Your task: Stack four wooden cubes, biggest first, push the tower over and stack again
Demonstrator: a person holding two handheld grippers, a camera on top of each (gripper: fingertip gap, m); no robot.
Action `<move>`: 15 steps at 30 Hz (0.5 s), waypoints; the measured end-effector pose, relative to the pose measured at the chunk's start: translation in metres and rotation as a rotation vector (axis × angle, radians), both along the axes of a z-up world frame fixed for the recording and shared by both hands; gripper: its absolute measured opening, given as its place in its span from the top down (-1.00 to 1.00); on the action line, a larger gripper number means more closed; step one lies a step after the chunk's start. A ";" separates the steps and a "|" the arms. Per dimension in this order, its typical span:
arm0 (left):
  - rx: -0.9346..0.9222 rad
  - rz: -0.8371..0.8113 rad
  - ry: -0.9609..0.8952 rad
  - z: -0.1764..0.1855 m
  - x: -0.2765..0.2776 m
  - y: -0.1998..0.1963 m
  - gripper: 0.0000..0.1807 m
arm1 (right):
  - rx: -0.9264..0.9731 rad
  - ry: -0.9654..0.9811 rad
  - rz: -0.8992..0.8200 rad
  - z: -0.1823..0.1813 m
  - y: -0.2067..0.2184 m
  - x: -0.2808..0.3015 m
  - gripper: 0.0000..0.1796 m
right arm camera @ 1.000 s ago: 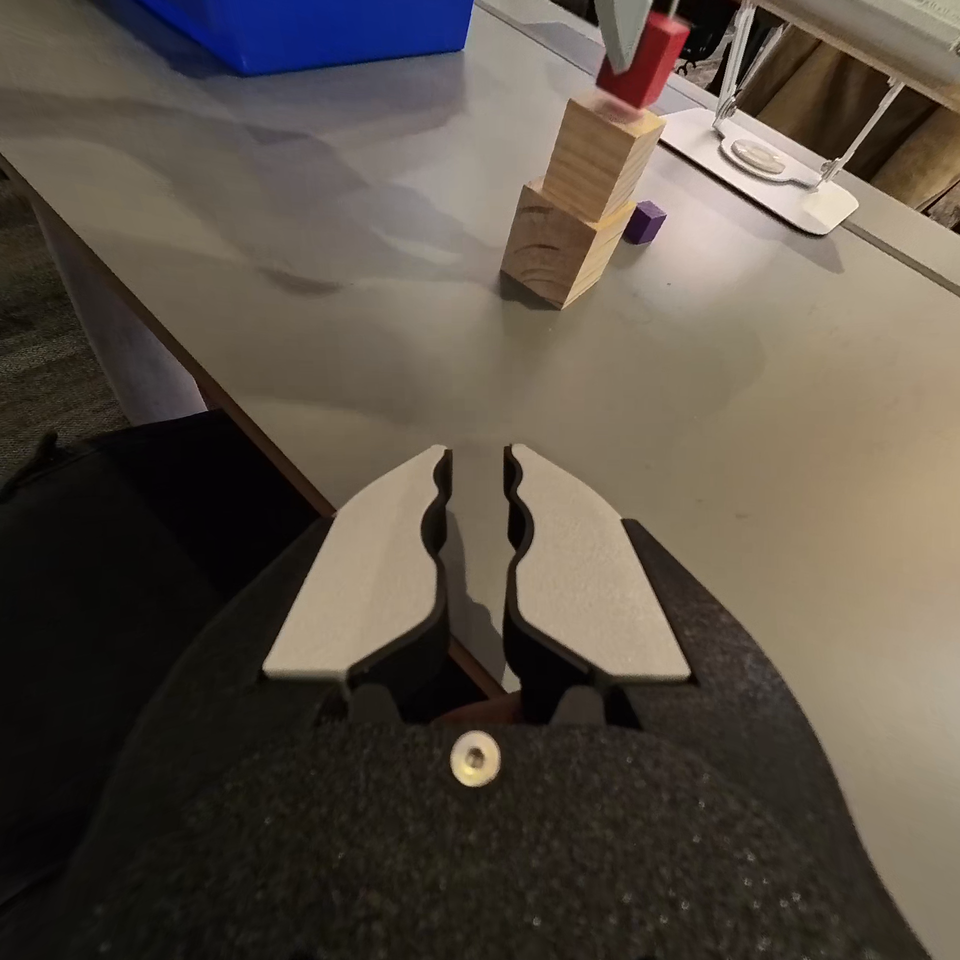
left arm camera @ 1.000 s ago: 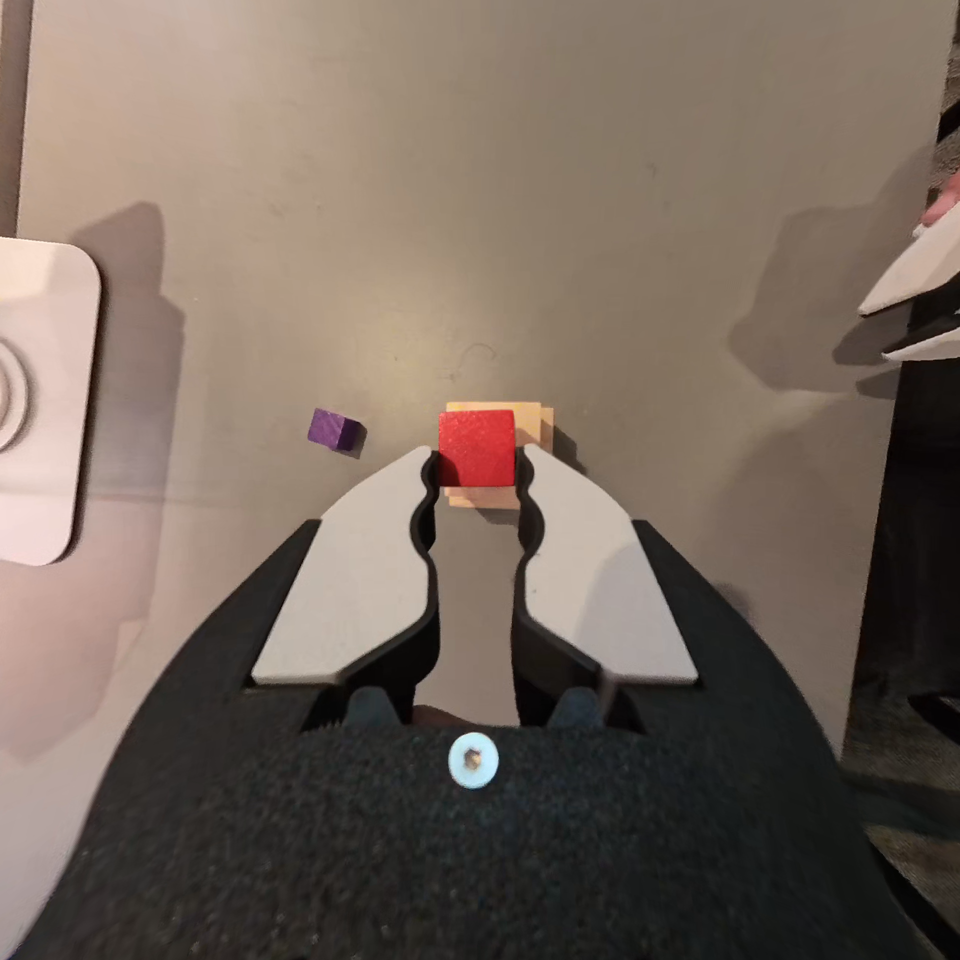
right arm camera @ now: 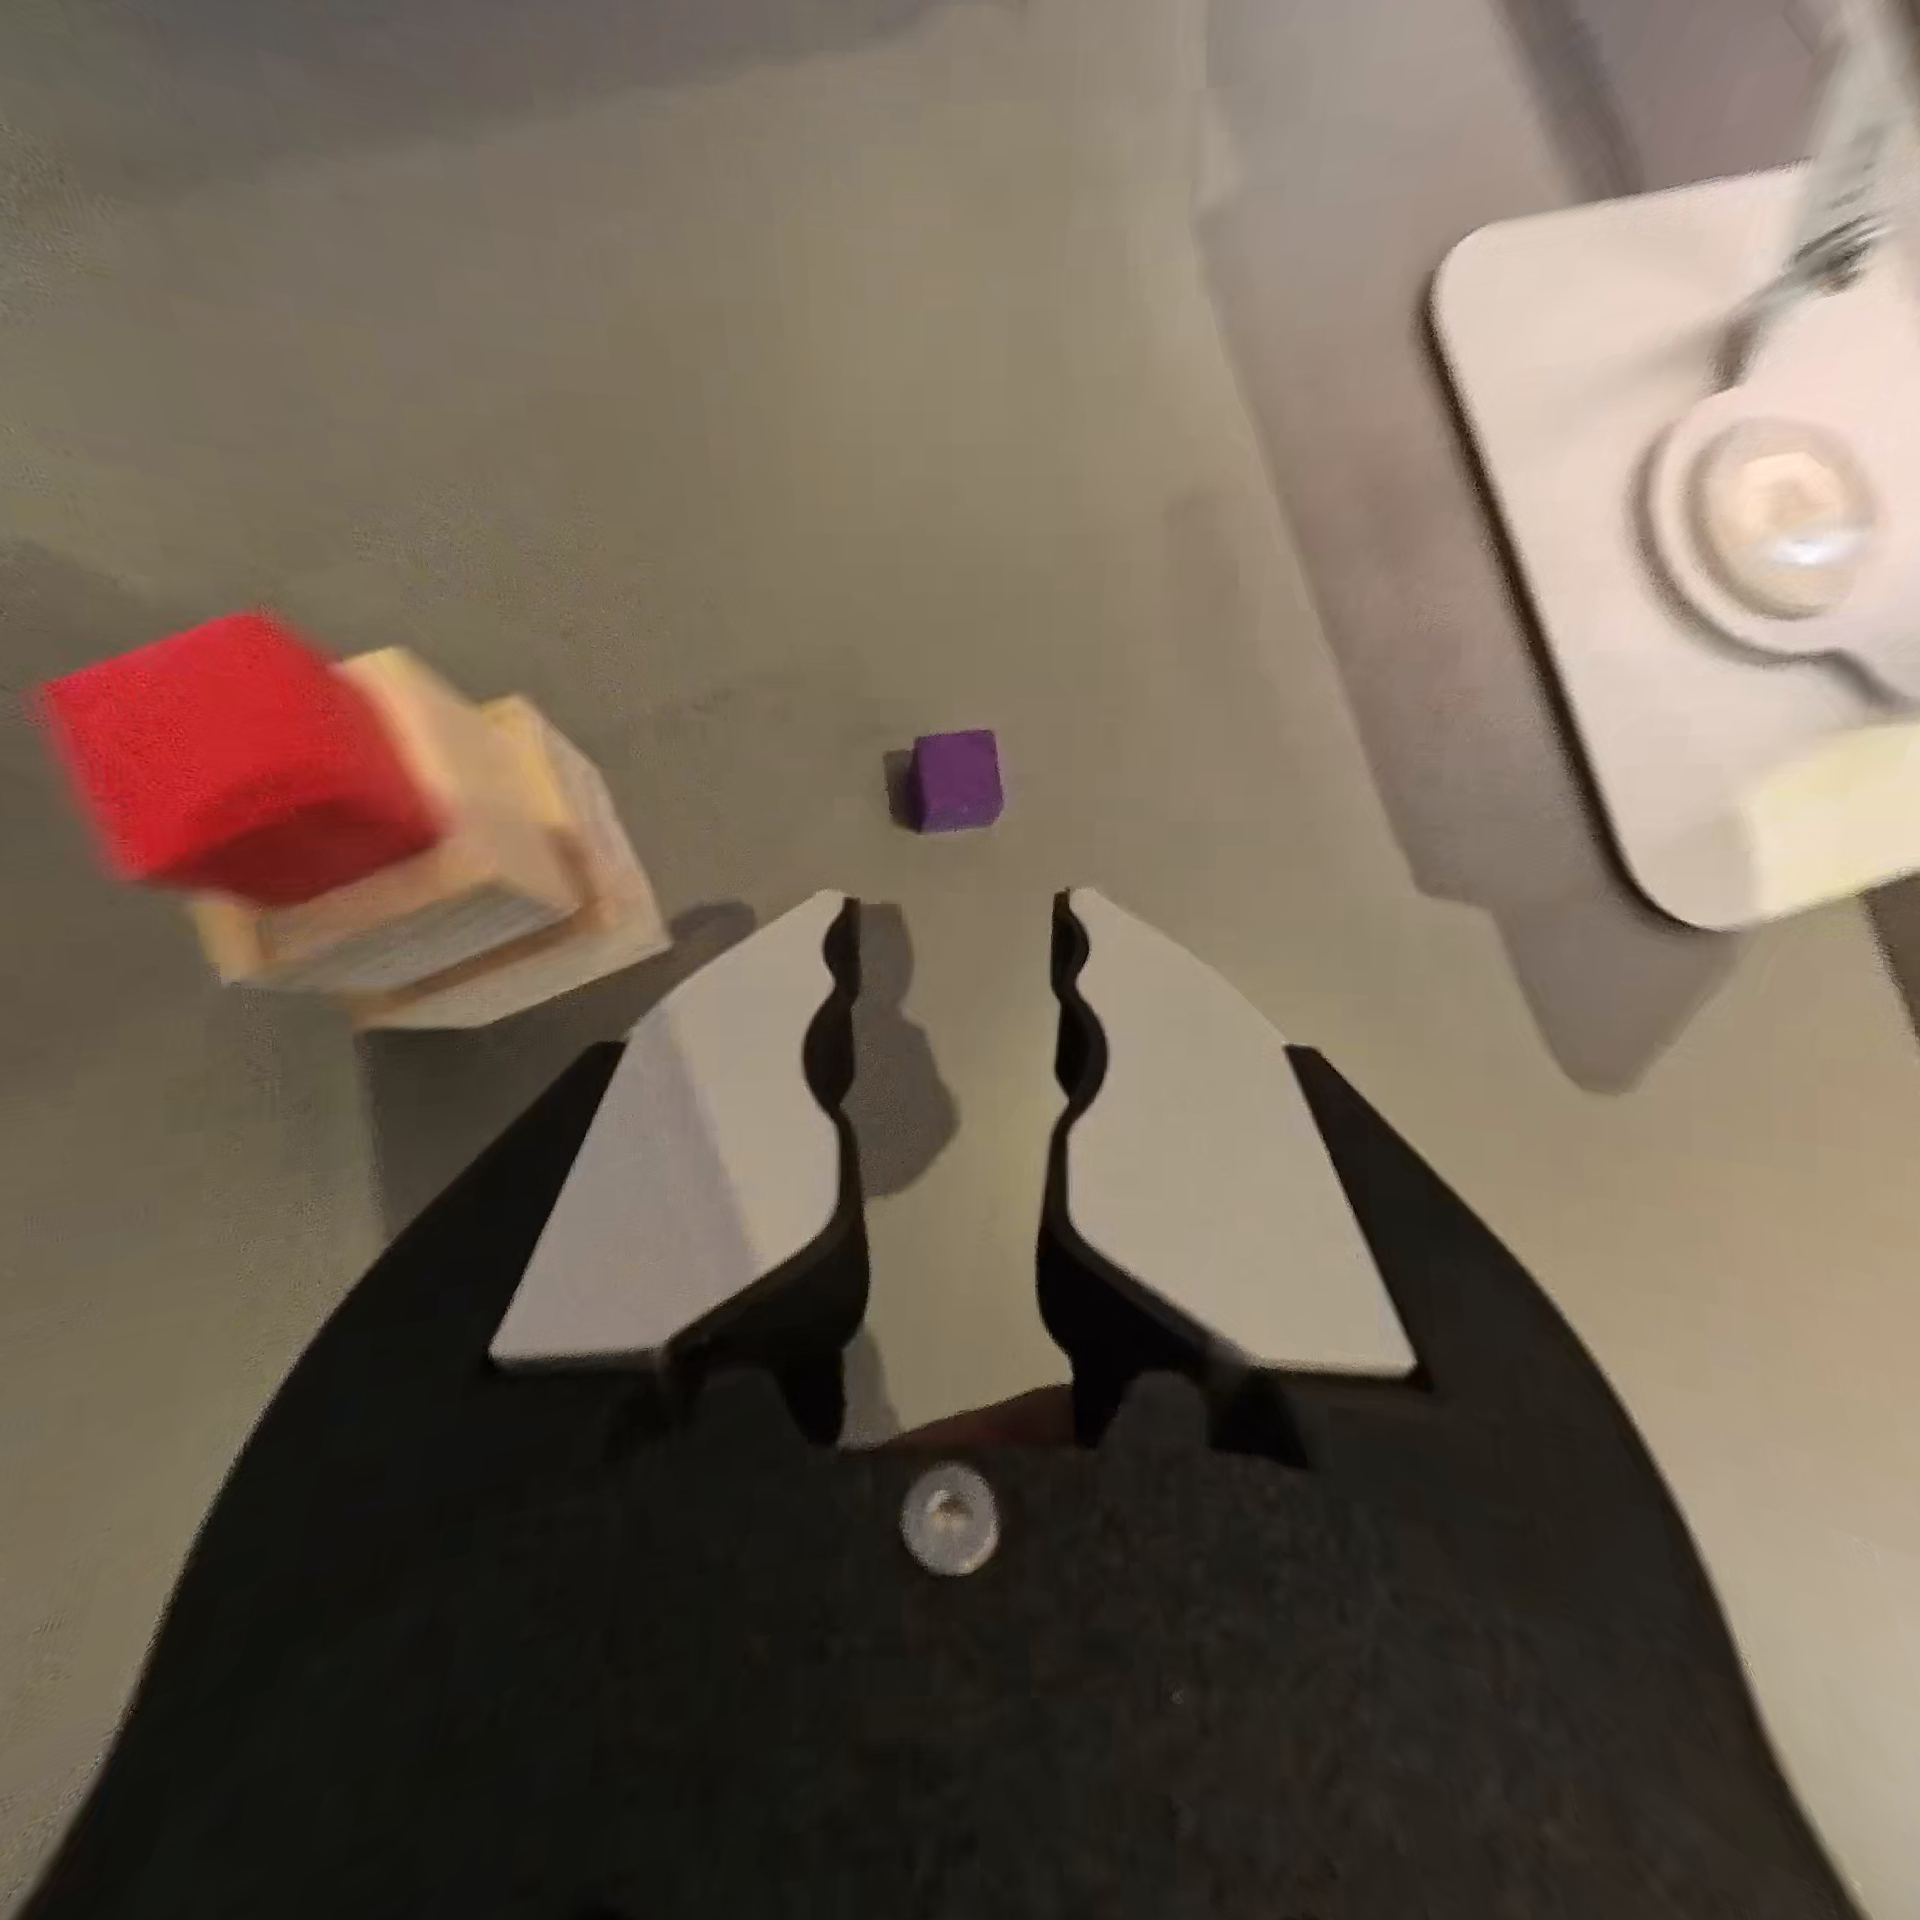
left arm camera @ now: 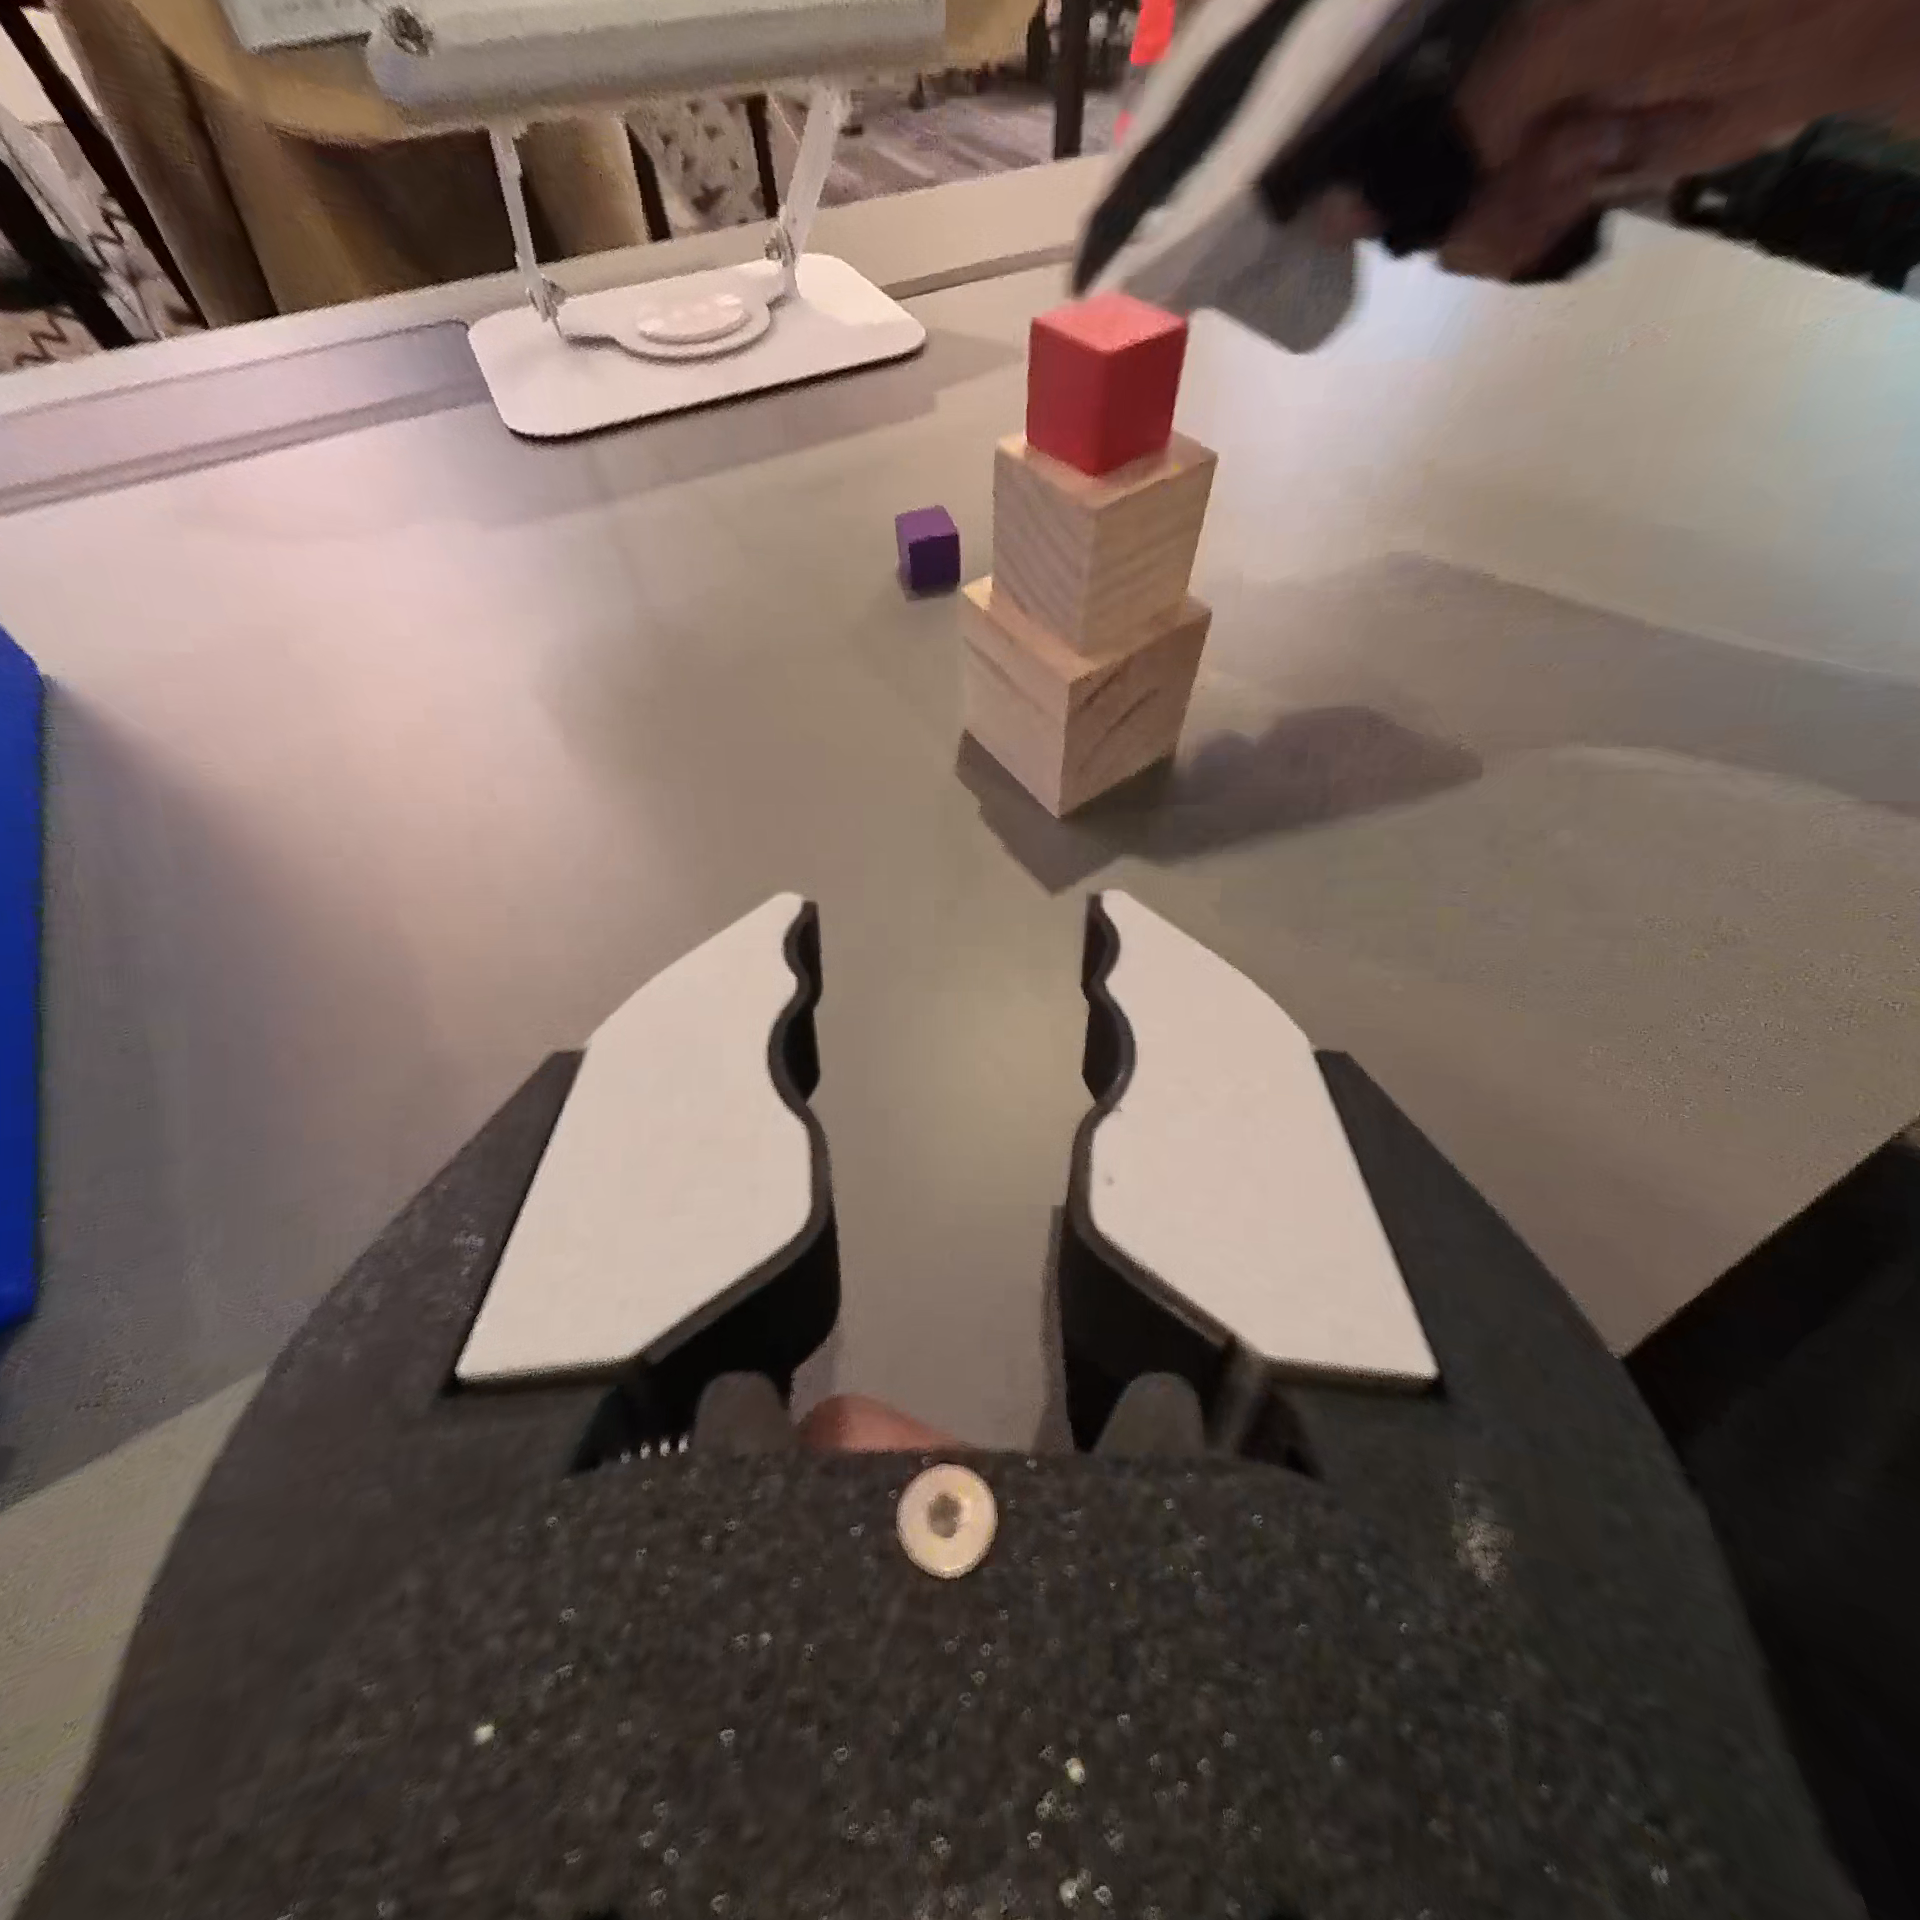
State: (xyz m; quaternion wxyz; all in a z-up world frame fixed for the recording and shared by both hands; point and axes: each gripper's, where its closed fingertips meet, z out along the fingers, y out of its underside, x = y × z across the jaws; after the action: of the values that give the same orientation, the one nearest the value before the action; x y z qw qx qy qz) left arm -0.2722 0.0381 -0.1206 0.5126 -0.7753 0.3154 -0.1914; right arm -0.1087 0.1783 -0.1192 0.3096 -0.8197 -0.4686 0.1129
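Note:
A tower stands on the grey table: a large wooden cube (left arm camera: 1081, 707) at the bottom, a medium wooden cube (left arm camera: 1101, 540) on it, and a red cube (left arm camera: 1107, 379) on top. A small purple cube (left arm camera: 927, 549) lies on the table just left of the tower. My left gripper (left arm camera: 948, 925) is open and empty, drawn back from the tower. My right gripper (right arm camera: 956, 914) is open and empty, pointing down above the purple cube (right arm camera: 954, 779), with the red cube (right arm camera: 229, 748) and the tower to its left. It shows blurred in the left wrist view (left arm camera: 1132, 239), above the tower.
A white stand base (left arm camera: 696, 343) sits at the back of the table; it is on the right in the right wrist view (right arm camera: 1662, 520). A blue bin (left arm camera: 16, 987) is at the far left. The table's edge (left arm camera: 1766, 1247) runs on the right. Left tips to right tips: about 20 cm. My left tips are about 20 cm from the purple cube (right arm camera: 954, 779), my right tips only 7 cm. It turns up in the left wrist view (left arm camera: 934, 525) as well.
My left gripper let go of the red cube on the tower, opened and pulled back. My right gripper moved from the table's edge to above the purple cube and opened wider.

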 end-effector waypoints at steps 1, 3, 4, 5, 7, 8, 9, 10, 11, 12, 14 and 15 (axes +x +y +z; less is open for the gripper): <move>-0.011 -0.012 0.010 -0.004 0.000 -0.002 0.47 | -0.043 -0.033 0.030 -0.011 0.008 -0.006 0.61; -0.027 -0.018 0.027 -0.013 0.000 -0.004 0.46 | -0.082 -0.110 0.082 -0.029 0.019 -0.015 0.61; -0.034 -0.022 0.033 -0.016 0.000 -0.004 0.47 | -0.098 -0.137 0.105 -0.036 0.022 -0.019 0.60; -0.044 -0.029 0.041 -0.018 -0.001 -0.005 0.45 | -0.107 -0.163 0.125 -0.042 0.024 -0.023 0.60; -0.033 -0.040 0.031 -0.016 -0.002 -0.008 0.45 | -0.105 -0.199 0.142 -0.051 0.030 -0.029 0.60; -0.028 -0.041 0.022 -0.014 -0.003 -0.009 0.46 | -0.126 -0.199 0.152 -0.055 0.029 -0.033 0.60; -0.033 -0.050 0.018 -0.015 -0.003 -0.011 0.47 | -0.147 -0.212 0.157 -0.060 0.029 -0.034 0.61; -0.044 -0.059 0.017 -0.016 -0.002 -0.013 0.47 | -0.143 -0.241 0.150 -0.066 0.032 -0.033 0.66; -0.054 -0.065 0.013 -0.017 -0.002 -0.015 0.47 | -0.145 -0.250 0.153 -0.068 0.033 -0.032 0.75; -0.060 -0.075 0.010 -0.017 -0.001 -0.017 0.47 | -0.153 -0.240 0.151 -0.066 0.034 -0.032 0.76; -0.053 -0.082 0.013 -0.016 -0.001 -0.020 0.48 | -0.130 -0.243 0.150 -0.058 0.038 -0.029 0.75; -0.041 -0.080 0.015 -0.015 -0.002 -0.020 0.48 | -0.115 -0.239 0.157 -0.049 0.037 -0.028 0.75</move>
State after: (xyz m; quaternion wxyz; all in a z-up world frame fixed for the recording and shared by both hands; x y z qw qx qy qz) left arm -0.2738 0.0182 -0.1353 0.4864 -0.7738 0.3458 -0.2123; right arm -0.1370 0.2157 -0.1685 0.1944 -0.8045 -0.5575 0.0650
